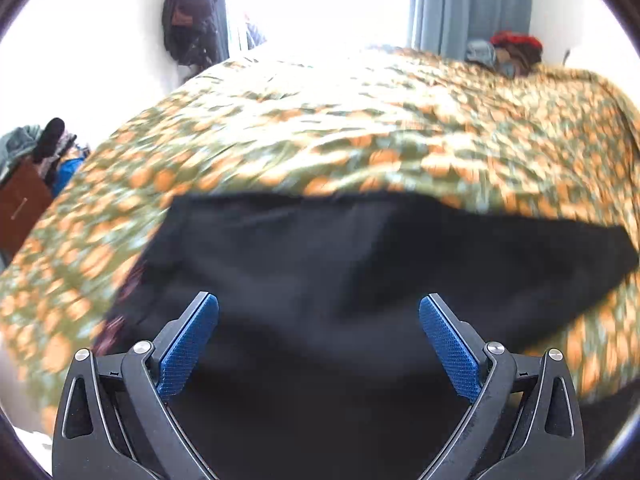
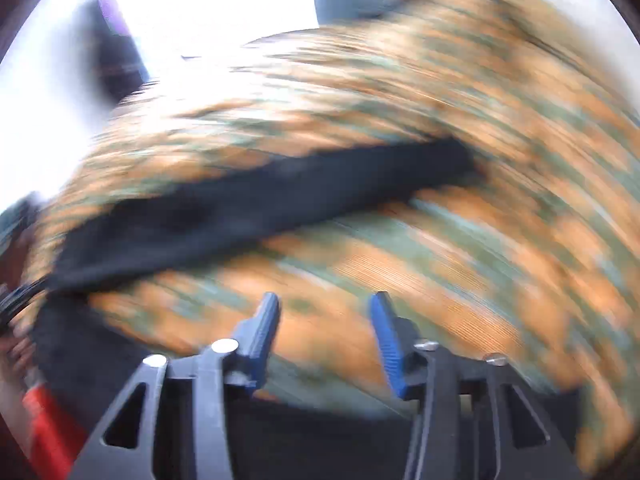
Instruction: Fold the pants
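The left gripper [image 1: 319,308], black-framed with blue ribbed pads [image 1: 188,350], points steeply down over the near part of the black fabric pants [image 1: 340,248]. Its jaws stand wide apart and released; nothing lies between the pads, and the dark cloth sits below and beyond them without contact that can be confirmed.

The pants lie on a bedspread of green fabric printed with orange blossoms [image 1: 360,120], occupying the near centre of the bed, with one dark edge running across from left to right and a tapering corner reaching to the far right. At the near left edge of the garment a patterned lining or other cloth shows, too blurred to identify.

The right gripper [image 2: 325,308], of the same build, is tilted downward over bare bedspread [image 2: 480,240]. Its jaws are parted to a moderate gap and hold nothing; only quilt shows between the pads. From this view the pants [image 2: 260,200] appear as a dark band crossing from near left to far right, well beyond the fingertips. The picture is heavily smeared.

Far off stand a pale blue curtain [image 1: 468,4], a heap of red and brown clothing [image 1: 512,50] at the far right of the bed, and dark garments hanging on the left wall [image 1: 192,12].
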`<state>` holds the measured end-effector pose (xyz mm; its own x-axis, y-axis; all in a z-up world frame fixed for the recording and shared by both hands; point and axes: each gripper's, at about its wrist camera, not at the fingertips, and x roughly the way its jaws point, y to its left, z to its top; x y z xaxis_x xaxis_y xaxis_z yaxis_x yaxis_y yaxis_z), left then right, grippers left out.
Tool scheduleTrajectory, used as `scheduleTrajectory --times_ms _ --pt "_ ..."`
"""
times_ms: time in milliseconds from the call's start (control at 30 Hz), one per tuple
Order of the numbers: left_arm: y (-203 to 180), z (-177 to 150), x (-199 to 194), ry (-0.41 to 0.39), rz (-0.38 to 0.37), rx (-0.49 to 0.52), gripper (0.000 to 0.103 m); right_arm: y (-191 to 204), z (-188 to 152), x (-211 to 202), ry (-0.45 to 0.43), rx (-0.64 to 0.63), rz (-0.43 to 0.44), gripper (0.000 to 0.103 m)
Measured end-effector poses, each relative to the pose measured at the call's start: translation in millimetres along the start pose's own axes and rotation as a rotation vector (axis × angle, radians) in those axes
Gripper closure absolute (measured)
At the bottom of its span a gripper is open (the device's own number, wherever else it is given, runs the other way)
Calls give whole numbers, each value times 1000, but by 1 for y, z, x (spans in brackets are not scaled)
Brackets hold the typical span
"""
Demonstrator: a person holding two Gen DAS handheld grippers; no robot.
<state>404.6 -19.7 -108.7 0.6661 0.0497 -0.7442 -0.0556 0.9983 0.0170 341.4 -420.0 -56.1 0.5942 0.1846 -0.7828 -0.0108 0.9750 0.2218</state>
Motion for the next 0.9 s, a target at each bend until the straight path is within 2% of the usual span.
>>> scheduleTrajectory --times_ms 67,100,167,200,233,300,333,400,500,533,600,633,667,733,800,900 --pt "-14 11 42 46 13 -31 2 54 24 63 23 -127 116 47" --pt "-14 12 56 69 19 -45 2 71 25 92 57 -173 131 47" --pt "-7 0 84 123 55 -50 2 78 28 143 144 -271 88 49" --pt "2 -9 88 132 58 -47 1 67 30 159 154 -293 56 49" --pt "9 -19 88 121 41 -44 1 51 31 167 154 -295 28 49" --pt "18 -33 86 71 21 -46 1 -6 35 178 148 -241 -66 48" --pt "17 -35 84 65 23 -43 1 -49 37 176 135 -177 -96 48" --pt "17 -35 82 67 27 -37 0 -121 42 164 88 -74 -153 49" --pt "19 -35 85 60 30 -36 0 -205 49 143 58 10 -327 47" --pt "21 -34 88 58 33 -34 0 -225 49 133 55 9 -380 43" --pt "22 -33 92 57 42 -28 0 -248 46 133 55 -30 -448 12" --pt "22 -33 93 57 48 -25 0 -258 34 126 53 -25 -438 0" --pt "21 -33 93 57 53 -23 0 -267 33 136 45 20 -366 0" --pt "20 -33 93 59 64 -19 0 -288 26 127 15 108 -266 0" --pt "18 -33 94 62 75 -13 0 -292 21 119 -10 140 -217 0" --pt "17 -32 95 66 86 -6 0 -295 24 122 22 150 -202 0"
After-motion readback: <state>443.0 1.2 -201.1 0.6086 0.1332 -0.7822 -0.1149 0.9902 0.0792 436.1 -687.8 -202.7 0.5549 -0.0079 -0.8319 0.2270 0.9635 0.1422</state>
